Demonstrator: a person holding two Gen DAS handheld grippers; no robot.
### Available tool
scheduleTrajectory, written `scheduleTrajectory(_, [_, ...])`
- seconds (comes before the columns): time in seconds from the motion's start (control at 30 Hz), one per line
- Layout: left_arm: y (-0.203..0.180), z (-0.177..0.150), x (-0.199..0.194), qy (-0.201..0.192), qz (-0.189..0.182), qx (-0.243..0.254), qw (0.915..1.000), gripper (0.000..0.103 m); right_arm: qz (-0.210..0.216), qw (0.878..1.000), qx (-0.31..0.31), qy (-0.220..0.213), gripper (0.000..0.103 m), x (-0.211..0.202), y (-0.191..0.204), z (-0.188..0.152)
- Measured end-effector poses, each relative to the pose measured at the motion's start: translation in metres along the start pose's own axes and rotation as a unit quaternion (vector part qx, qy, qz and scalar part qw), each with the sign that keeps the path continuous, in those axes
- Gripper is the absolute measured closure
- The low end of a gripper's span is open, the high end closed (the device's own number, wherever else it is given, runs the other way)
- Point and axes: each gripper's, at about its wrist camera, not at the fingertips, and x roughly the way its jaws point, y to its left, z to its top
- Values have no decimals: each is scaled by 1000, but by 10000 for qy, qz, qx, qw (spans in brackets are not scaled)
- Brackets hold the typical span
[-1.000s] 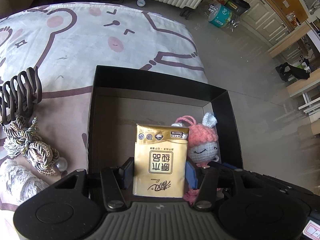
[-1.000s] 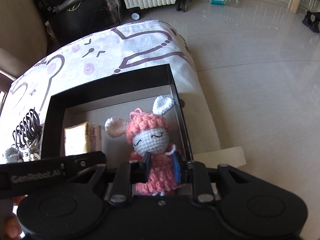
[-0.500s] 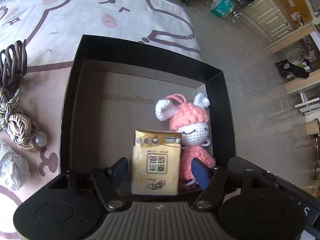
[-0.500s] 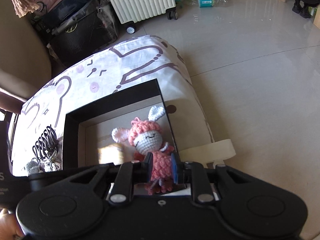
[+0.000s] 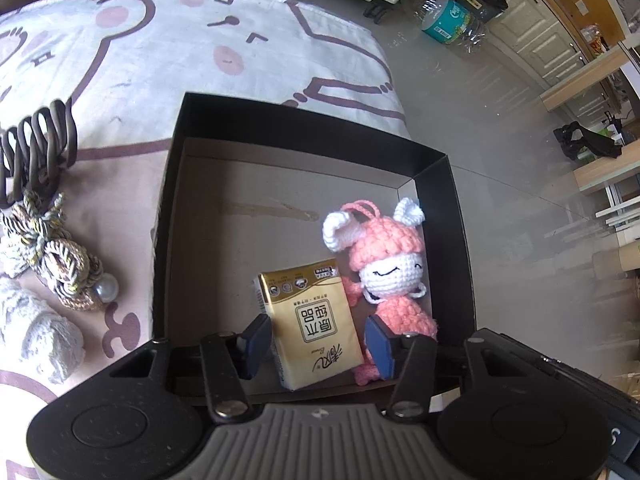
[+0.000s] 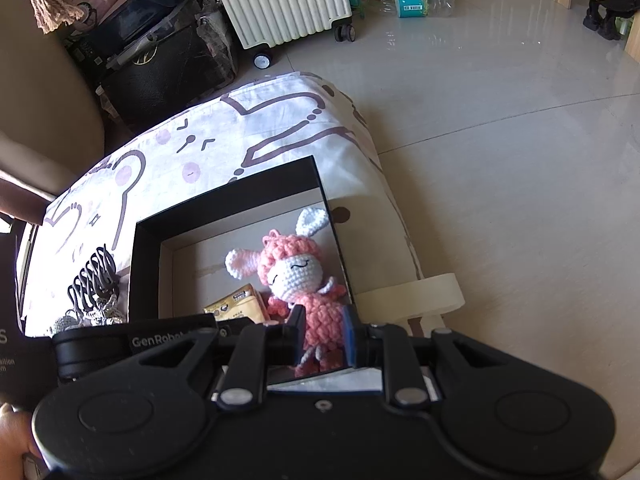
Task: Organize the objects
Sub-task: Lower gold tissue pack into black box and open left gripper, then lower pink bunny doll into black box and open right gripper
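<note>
An open black cardboard box (image 5: 308, 152) with a grey-brown floor sits on a white cloth printed with cartoon bears (image 5: 160, 60), near the cloth's edge above a pale tiled floor. Inside the box, toward its near right corner, a gold-wrapped pocket tissue pack (image 5: 312, 320) stands tilted just beside a pink crocheted bunny doll with white ears and face (image 5: 384, 268). The left gripper (image 5: 316, 340) straddles the tissue pack; its jaws have just been closing, the left blue pad meets the pack's edge while the right pad stands a little off it, so a firm grip cannot be told. The right gripper (image 6: 324, 332) has its jaws narrow, clamped on the doll's pink knitted body, with the doll's head leaning up against the box's right wall. Outside the box on the left lie a dark brown claw hair clip (image 5: 36, 144), a knotted gold-and-white cord with a pearl bead (image 5: 60, 256) and a rough white lump (image 5: 40, 332), close together
</note>
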Motion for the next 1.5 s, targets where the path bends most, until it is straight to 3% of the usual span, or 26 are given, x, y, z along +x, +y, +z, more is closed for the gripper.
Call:
scheduleTrajectory(0.23, [-3, 1, -24, -225, 44, 346, 9991, 53, -76, 10000, -35, -33, 81, -6, 3, -3])
scheduleTrajectory(0.57, [0, 0, -73, -578, 414, 848, 9939, 53, -175, 9992, -87, -357, 77, -31, 15, -11])
scheduleTrajectory(0.8, [7, -5, -102, -752, 446, 969, 9914, 50, -254, 9985, -103, -467, 76, -45, 24, -18])
scheduleTrajectory(1.0, [10, -17, -121, -915, 652, 1225, 9861, 41, -323, 9978, -145, -552, 76, -55, 33, -28])
scheduleTrajectory(1.23, [16, -28, -134, -1018, 883, 1464, 9800, 21, -458, 9965, -174, -670, 71, -67, 40, -42])
scheduleTrajectory(1.33, [21, -31, -138, -1065, 999, 1526, 9774, 13, -504, 9958, -200, -740, 66, -71, 43, -46])
scheduleTrajectory(1.5, [32, -34, -142, -1107, 1068, 1500, 9766, 5, -785, 9922, -345, -906, 48, -78, 49, -52])
